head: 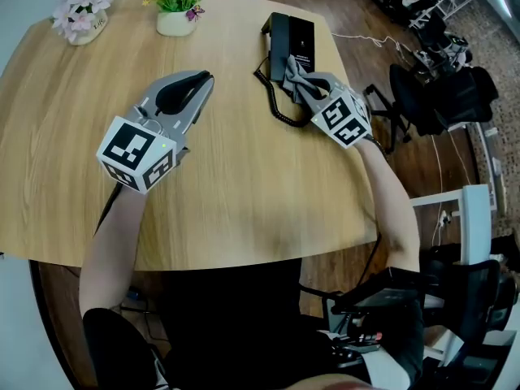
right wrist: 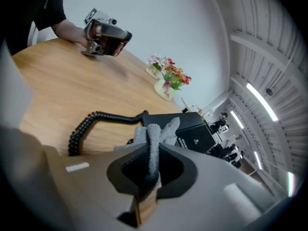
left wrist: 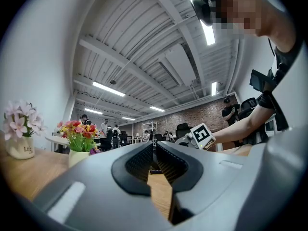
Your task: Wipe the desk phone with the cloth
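A black desk phone (head: 288,43) lies at the far right of the round wooden table (head: 219,185), its coiled cord (head: 276,104) looping toward me. My right gripper (head: 307,86) is shut on a grey cloth (head: 299,76), whose free end rests on the phone's near end. In the right gripper view the cloth (right wrist: 153,136) rises from between the jaws onto the phone (right wrist: 192,131), with the cord (right wrist: 89,124) to the left. My left gripper (head: 205,80) rests mid-table, left of the phone, jaws together and holding nothing. Its own view shows the shut gripper (left wrist: 154,150) over bare wood.
Two flower pots stand at the table's far edge: pale pink flowers (head: 83,6) at the left, red and yellow flowers (head: 177,2) beside them. Black office chairs (head: 422,96) and cables are on the floor to the right. The table's edge runs close to the phone's right.
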